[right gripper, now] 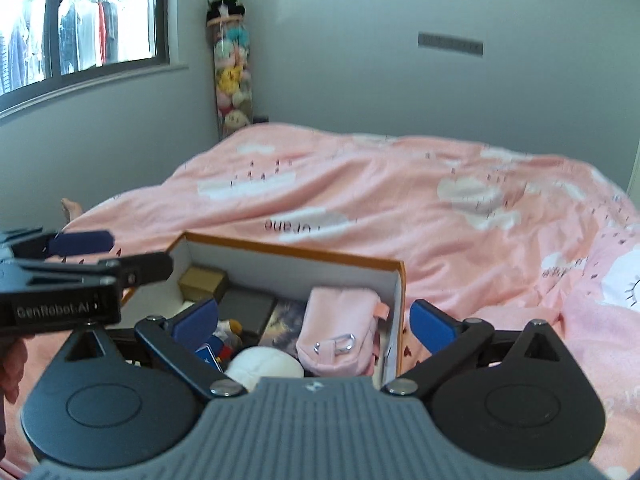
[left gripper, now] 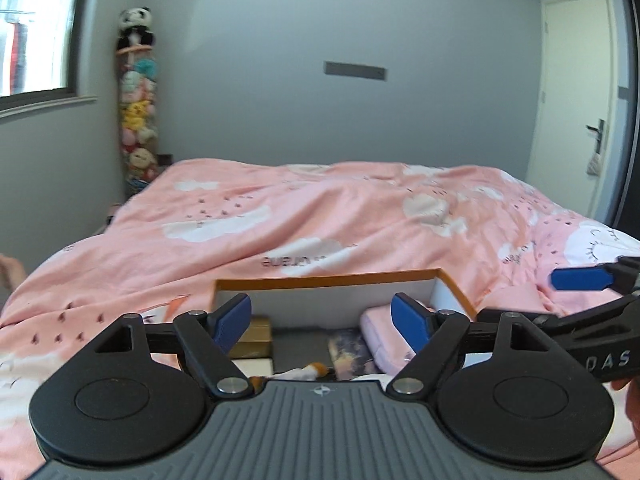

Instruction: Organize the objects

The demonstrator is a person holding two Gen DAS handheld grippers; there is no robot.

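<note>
An orange-rimmed white box lies on the pink bed. It holds a pink pouch, a gold box, a dark flat box, a printed card, a white plush ball and a small orange-and-white toy. My left gripper is open and empty above the near side of the box. My right gripper is open and empty, its jaws straddling the box's right wall. Each gripper shows at the edge of the other's view.
A pink cloud-print duvet covers the bed. A tall clear tube of plush toys topped by a panda stands in the corner. A window is at left, a white door at right. A bare foot shows beside the bed.
</note>
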